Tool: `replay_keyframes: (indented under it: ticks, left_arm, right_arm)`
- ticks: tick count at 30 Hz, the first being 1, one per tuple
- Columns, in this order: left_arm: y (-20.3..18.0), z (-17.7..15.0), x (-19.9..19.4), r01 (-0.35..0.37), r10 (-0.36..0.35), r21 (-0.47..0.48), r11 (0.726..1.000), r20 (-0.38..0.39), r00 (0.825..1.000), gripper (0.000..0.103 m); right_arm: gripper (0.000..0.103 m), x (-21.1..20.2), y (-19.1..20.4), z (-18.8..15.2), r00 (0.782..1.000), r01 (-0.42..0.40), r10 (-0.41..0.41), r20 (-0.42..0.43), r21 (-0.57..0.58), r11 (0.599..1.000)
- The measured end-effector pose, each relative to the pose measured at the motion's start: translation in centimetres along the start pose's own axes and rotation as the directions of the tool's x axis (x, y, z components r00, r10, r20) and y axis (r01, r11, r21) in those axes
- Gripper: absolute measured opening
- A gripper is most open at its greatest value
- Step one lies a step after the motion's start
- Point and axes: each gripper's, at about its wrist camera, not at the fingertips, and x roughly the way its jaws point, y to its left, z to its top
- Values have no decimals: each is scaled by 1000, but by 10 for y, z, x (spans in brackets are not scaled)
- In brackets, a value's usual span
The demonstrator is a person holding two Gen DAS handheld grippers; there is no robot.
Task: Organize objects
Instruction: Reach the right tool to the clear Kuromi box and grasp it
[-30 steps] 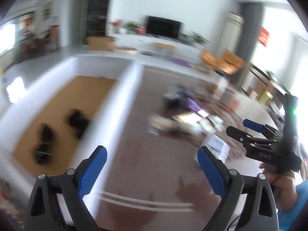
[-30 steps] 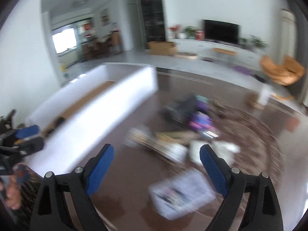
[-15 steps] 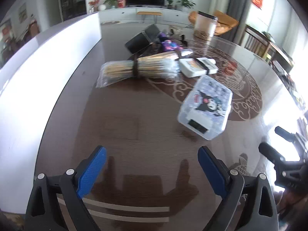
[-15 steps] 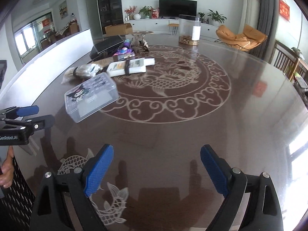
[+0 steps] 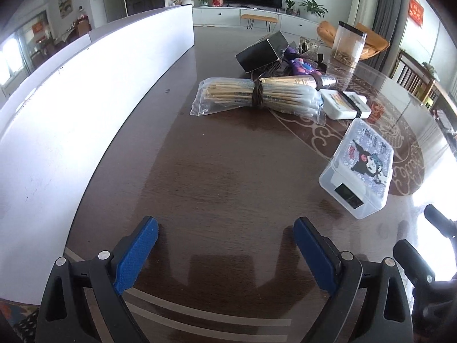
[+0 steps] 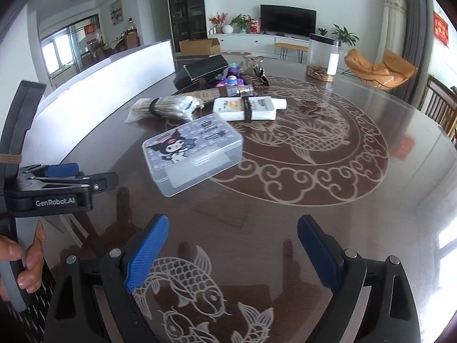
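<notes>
Centrally, glossy dark-brown dragon-patterned table (image 6: 328, 200); black television (image 6: 288, 19) upper centre; left gripper (image 5: 225, 254) and right gripper (image 6: 231, 254) agape, empty.

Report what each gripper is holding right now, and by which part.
Nothing is held. The left gripper and the right gripper both stand open over the dark glossy table, nothing between their blue pads. The clear plastic cartoon-printed box lies untouched.

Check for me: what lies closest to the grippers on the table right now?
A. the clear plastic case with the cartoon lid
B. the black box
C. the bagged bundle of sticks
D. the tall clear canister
A: the clear plastic case sits nearest, in front of the bundle of sticks, the black box and the canister beyond.
</notes>
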Motion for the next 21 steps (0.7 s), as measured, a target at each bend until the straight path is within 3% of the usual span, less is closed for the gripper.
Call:
replay_keyframes:
  ticks: [8, 12, 17, 21]
  left_arm:
    - [26, 1, -1, -42, 41, -107, 993, -4, 999, 97]
    - [24, 1, 1, -62, 61, -97, 993, -10, 998, 97]
    - [30, 1, 1, -66, 66, -132, 989, -9, 998, 97]
    - [35, 1, 1, -69, 68, -155, 986, -9, 998, 97]
  right_arm:
    - [92, -4, 0, 0, 1000, 20, -20, 6, -19, 1000]
    - [92, -5, 2, 5, 1000, 4, -4, 14, -26, 1000]
    - [92, 5, 18, 23, 999, -45, 46, 11, -68, 997]
    - [92, 24, 31, 40, 999, -33, 31, -18, -124, 992]
